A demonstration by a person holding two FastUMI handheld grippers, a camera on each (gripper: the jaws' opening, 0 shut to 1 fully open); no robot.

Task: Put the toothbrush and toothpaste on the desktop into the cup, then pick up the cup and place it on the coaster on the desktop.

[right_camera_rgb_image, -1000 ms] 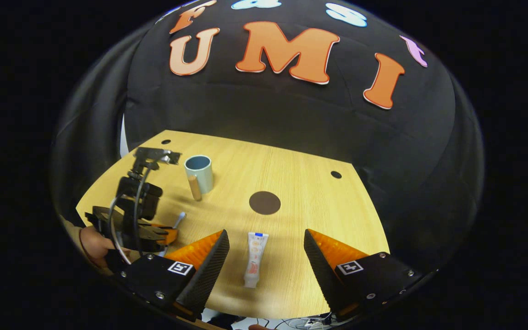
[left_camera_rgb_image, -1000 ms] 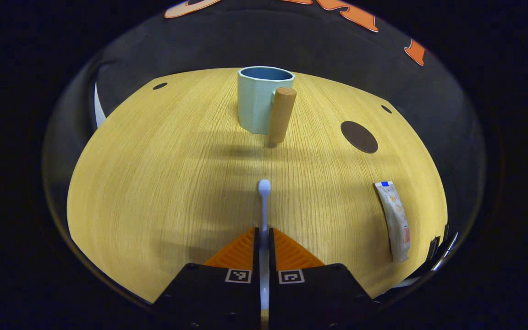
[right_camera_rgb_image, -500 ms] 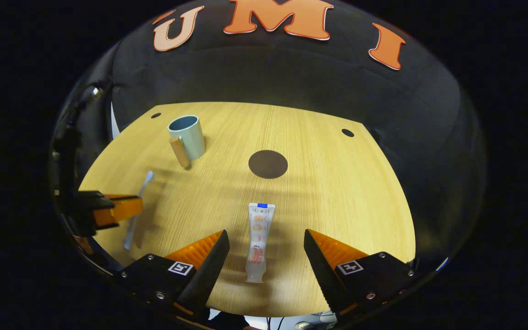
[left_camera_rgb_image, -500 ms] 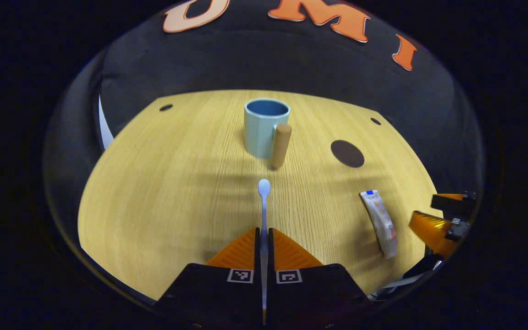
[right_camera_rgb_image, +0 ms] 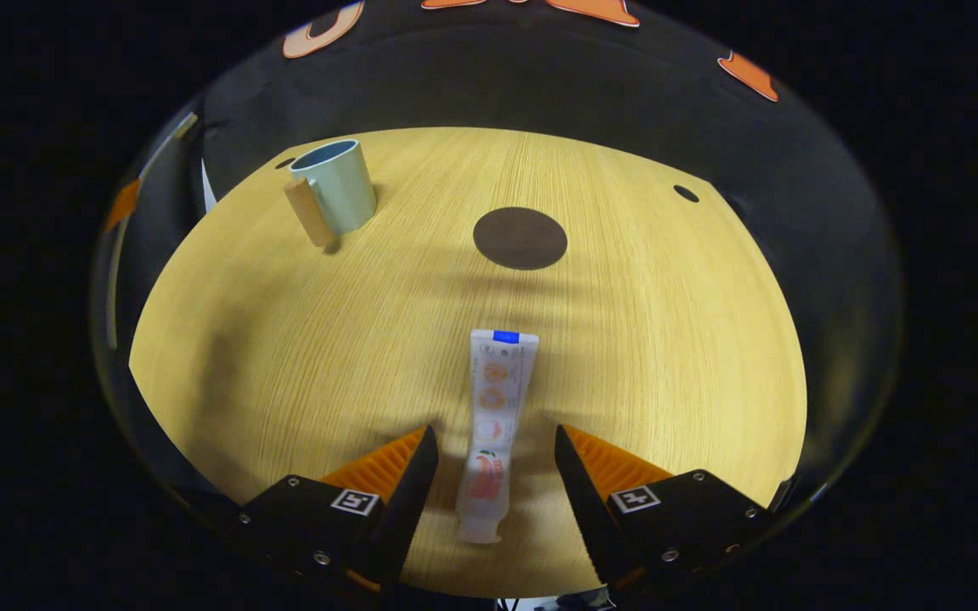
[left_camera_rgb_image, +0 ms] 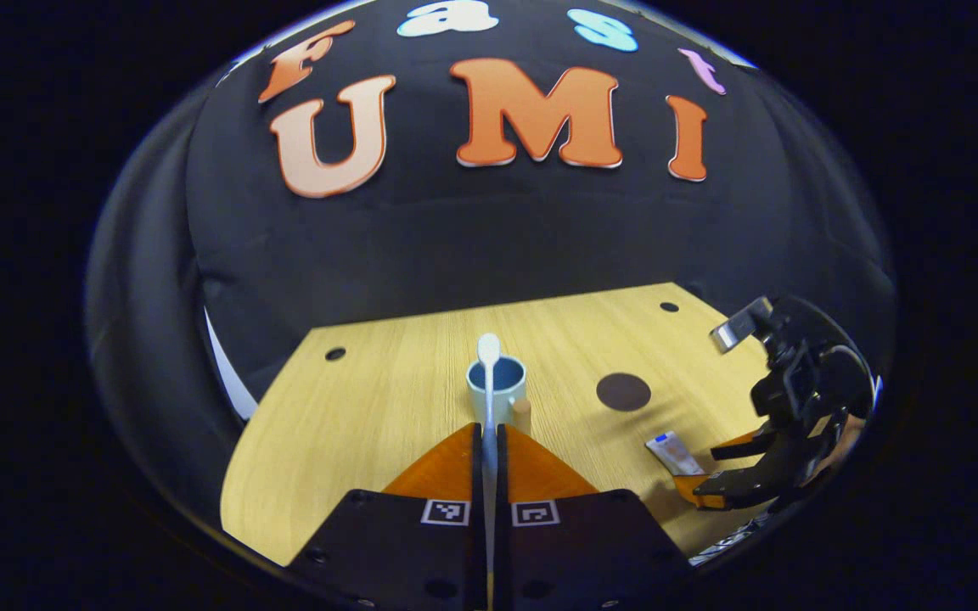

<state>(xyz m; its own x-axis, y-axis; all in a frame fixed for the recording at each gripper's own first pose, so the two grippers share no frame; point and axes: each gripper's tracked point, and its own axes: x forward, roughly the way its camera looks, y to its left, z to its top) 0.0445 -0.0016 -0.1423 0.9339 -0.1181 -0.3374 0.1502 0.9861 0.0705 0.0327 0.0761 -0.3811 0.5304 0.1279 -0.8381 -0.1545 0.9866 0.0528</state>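
My left gripper (left_camera_rgb_image: 489, 437) is shut on the white toothbrush (left_camera_rgb_image: 488, 373), whose head sticks up in front of the pale blue cup (left_camera_rgb_image: 497, 397) with a wooden handle. The cup (right_camera_rgb_image: 332, 188) stands upright at the table's far left in the right gripper view. The toothpaste tube (right_camera_rgb_image: 493, 428) lies flat on the wooden table, and my right gripper (right_camera_rgb_image: 489, 445) stands open low over it, one finger on each side of the tube. In the left gripper view the right gripper (left_camera_rgb_image: 722, 488) is low at the right, over the toothpaste (left_camera_rgb_image: 674, 453). The dark round coaster (right_camera_rgb_image: 520, 238) lies beyond the tube.
The wooden table (right_camera_rgb_image: 285, 356) has small dark holes near its far corners (right_camera_rgb_image: 686, 193). The coaster (left_camera_rgb_image: 623, 391) lies to the right of the cup in the left gripper view. A hand holds the right gripper's body (left_camera_rgb_image: 803, 395) at the table's right edge.
My left gripper has lifted the toothbrush and tilted up, so the cup looks farther and lower. My right gripper has come down and forward over the toothpaste, its fingers now astride the tube.
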